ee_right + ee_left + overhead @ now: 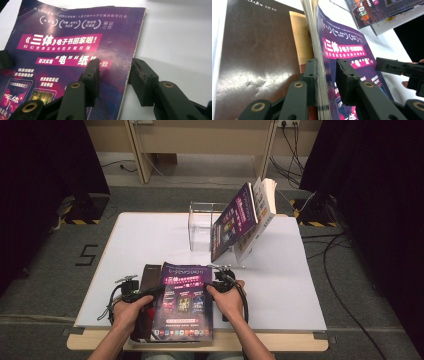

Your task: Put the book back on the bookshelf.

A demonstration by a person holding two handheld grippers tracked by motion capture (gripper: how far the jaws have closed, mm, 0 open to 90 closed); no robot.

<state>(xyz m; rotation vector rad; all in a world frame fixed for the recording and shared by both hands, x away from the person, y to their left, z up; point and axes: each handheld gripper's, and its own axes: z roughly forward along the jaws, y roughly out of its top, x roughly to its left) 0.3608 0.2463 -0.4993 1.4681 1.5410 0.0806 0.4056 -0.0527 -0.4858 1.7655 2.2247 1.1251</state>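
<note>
A purple magazine (185,300) (75,37) lies at the front of the white table (140,240), on top of a dark brown book (148,275) (257,50). My left gripper (157,290) (325,67) straddles the magazine's left page edge (319,57). One jaw rests against the pages, the other hovers over the cover with a small gap. At the magazine's right edge my right gripper (212,287) (115,67) has one jaw over the cover and one over the bare table, with neither pad pressing. The right gripper (397,67) also appears far off in the left gripper view.
At the back of the table stands a clear acrylic holder (202,227). A second purple magazine (232,220) and a white book (261,212) lean against it at a slant. Black curtains flank both sides, and cables run over the floor on the right.
</note>
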